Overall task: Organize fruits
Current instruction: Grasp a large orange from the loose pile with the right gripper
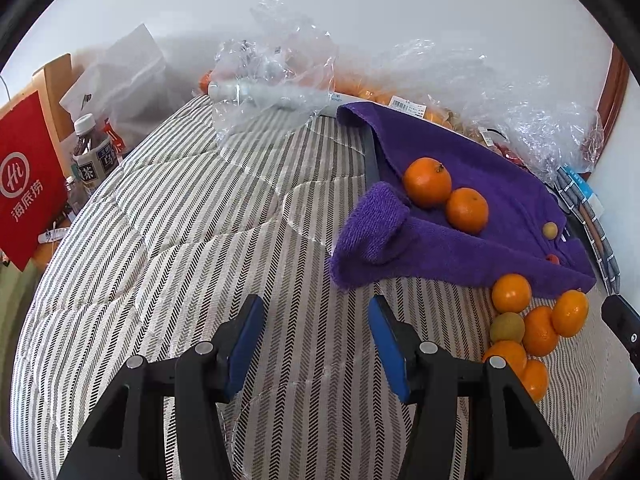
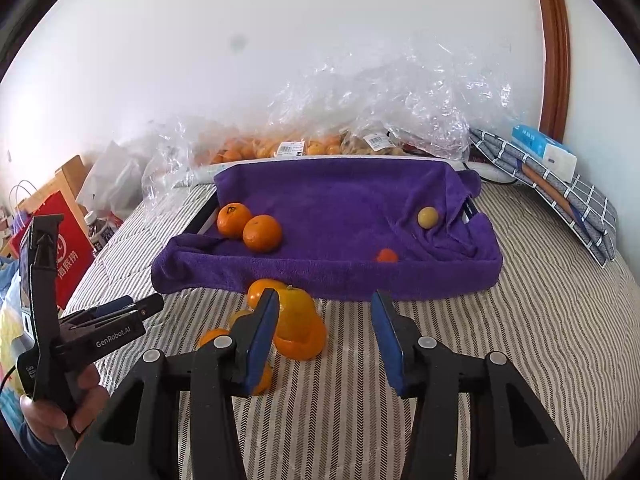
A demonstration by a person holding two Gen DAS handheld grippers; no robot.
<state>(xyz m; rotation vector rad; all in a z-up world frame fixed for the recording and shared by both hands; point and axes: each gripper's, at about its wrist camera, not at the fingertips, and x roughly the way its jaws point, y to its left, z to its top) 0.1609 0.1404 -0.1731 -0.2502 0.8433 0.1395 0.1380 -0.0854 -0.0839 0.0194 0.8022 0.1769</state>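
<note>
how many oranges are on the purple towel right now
2 big oranges, touching each other at the towel's left side: one farther back, one nearer. A tiny orange fruit and a yellow one sit right; folds may hide more.

Left wrist view: your camera sits low over the striped quilted bedcover (image 1: pixel 180 240), facing the white wall, with the purple terry towel (image 1: pixel 460 200) at frame right.
Right wrist view: nearer, you face that towel (image 2: pixel 340 208) squarely, frame centre.
Shared: towel, loose oranges (image 1: pixel 516 320) (image 2: pixel 296 320), crinkled clear plastic bags (image 1: pixel 280 60) (image 2: pixel 380 100).
</note>
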